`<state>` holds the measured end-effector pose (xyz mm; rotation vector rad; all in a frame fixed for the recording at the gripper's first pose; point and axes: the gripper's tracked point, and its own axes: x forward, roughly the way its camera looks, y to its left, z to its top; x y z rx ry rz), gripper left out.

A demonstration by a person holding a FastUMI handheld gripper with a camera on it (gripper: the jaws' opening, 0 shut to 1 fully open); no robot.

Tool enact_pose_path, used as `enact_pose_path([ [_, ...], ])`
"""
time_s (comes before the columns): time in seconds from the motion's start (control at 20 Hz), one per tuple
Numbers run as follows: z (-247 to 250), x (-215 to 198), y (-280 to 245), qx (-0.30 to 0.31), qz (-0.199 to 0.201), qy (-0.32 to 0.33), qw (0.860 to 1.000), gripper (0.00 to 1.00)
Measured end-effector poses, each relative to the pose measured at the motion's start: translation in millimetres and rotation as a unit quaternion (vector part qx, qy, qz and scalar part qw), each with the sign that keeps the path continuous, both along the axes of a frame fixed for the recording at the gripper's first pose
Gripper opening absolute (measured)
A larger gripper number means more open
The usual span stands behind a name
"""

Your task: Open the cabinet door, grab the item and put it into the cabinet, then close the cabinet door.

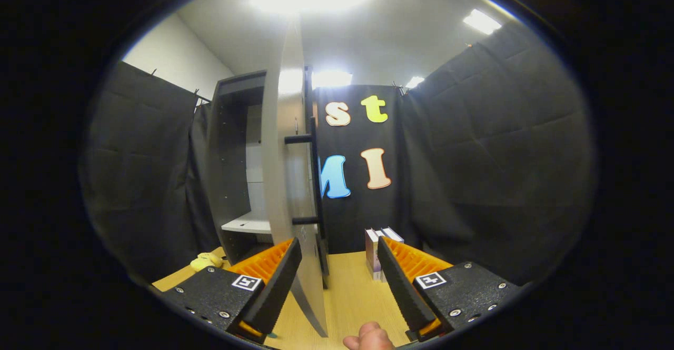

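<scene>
The grey cabinet (231,171) stands on the wooden table at the far left, its door (284,181) swung open toward me and seen almost edge-on, with a black bar handle (315,181) on its outer face. A white shelf (247,225) shows inside. My gripper (339,281) is open, and the door's lower edge sits between its fingers, close to the left finger (274,287). A small box (375,252), white and purple, stands upright on the table just beyond the right finger (403,287). Nothing is held.
A yellow soft object (206,260) lies on the table (350,292) left of the cabinet base. A person's fingertip (368,337) shows below the fingers. Black cloth walls close in the booth on the left, back and right.
</scene>
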<state>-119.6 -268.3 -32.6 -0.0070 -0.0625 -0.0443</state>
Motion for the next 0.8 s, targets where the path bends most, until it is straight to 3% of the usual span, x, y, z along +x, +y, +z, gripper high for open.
enact_pose_path([
  [0.2,-69.4,-25.4,63.2,0.006,0.056,0.017,0.998,0.93],
  [0.4,-168.9,-17.1,121.7,0.019,0.091,0.059,0.994,0.94],
  [0.6,-264.7,13.1,155.1,-0.008,0.075,0.093,0.993,0.94],
  [0.8,-327.9,28.1,170.1,-0.007,0.069,0.113,0.991,0.94],
])
